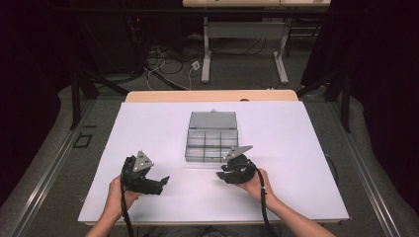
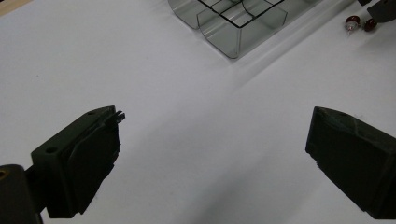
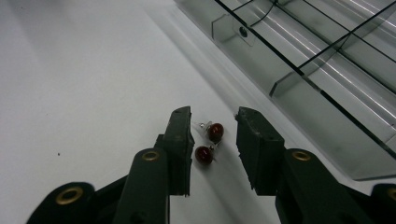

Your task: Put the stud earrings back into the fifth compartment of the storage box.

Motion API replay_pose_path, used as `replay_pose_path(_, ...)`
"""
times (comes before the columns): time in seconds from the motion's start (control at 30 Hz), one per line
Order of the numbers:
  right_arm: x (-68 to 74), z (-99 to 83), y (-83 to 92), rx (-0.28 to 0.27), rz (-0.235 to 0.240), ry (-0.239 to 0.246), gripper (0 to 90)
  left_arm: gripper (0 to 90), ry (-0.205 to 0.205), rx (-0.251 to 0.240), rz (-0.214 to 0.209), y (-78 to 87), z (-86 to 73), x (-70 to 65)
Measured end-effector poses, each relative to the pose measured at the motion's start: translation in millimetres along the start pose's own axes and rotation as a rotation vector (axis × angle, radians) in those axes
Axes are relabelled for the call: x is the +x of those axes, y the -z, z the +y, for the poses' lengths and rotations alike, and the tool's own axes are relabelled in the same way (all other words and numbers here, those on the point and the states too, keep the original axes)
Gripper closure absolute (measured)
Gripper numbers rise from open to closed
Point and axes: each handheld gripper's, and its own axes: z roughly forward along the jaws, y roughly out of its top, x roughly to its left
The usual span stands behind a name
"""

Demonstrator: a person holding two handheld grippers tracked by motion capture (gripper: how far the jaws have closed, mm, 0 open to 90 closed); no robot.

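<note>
1. 2 red earrings (image 3: 209,141) lie on the white bench (image 3: 84,84), just beside the clear compartment box (image 3: 327,93).
2. Right hand-held gripper (image 3: 214,135): jaws apart, straddling the earrings, not pressing them.
3. Left hand-held gripper (image 2: 212,140): wide apart, empty.
4. Judgement: tiny, light, smooth; beads may slip. Grip across the beads, not the thin posts.

A lab or recording studio: black curtains (image 1: 29,74) flank the white desk (image 1: 148,128), loose cables (image 1: 168,61) tangle on the floor behind it.
</note>
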Motion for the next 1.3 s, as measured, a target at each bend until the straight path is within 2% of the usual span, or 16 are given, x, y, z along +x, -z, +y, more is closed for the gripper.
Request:
replay_pose_path(0.13, 2.7, -1.3, -4.5, 0.021, -0.008, 0.019, 67.2, 2.9, 0.004, -0.004, 0.003, -0.6, -0.4, 0.1)
replay_pose_path(0.43, -2.3, -4.7, -5.8, 0.059, -0.021, -0.012, 73.1, 2.8, 0.0, -0.006, 0.002, 0.6, -0.4, 0.9)
replay_pose_path(0.6, -3.6, -4.9, -4.5, 0.067, -0.032, -0.003, 79.8, 2.8, -0.005, -0.005, 0.001, 1.0, -0.6, 1.6)
replay_pose_path(0.7, -4.1, -4.9, -3.9, 0.075, -0.029, -0.008, 80.3, 2.8, -0.004, -0.004, 0.001, 1.0, -0.7, 1.8)
replay_pose_path(0.87, -3.4, -4.5, -2.9, 0.078, -0.032, 0.002, 80.4, 2.8, -0.005, -0.005, 0.009, 0.8, -0.2, 1.0)
replay_pose_path(1.03, -2.8, -2.0, 3.8, 0.052, -0.035, 0.012, 80.4, 2.9, -0.003, -0.007, 0.007, 1.2, -0.1, 0.8)
replay_pose_path(1.3, -3.7, -1.7, 9.7, 0.043, -0.04, 0.014, 80.4, 2.9, -0.002, -0.011, 0.011, 1.1, -0.3, -0.3)
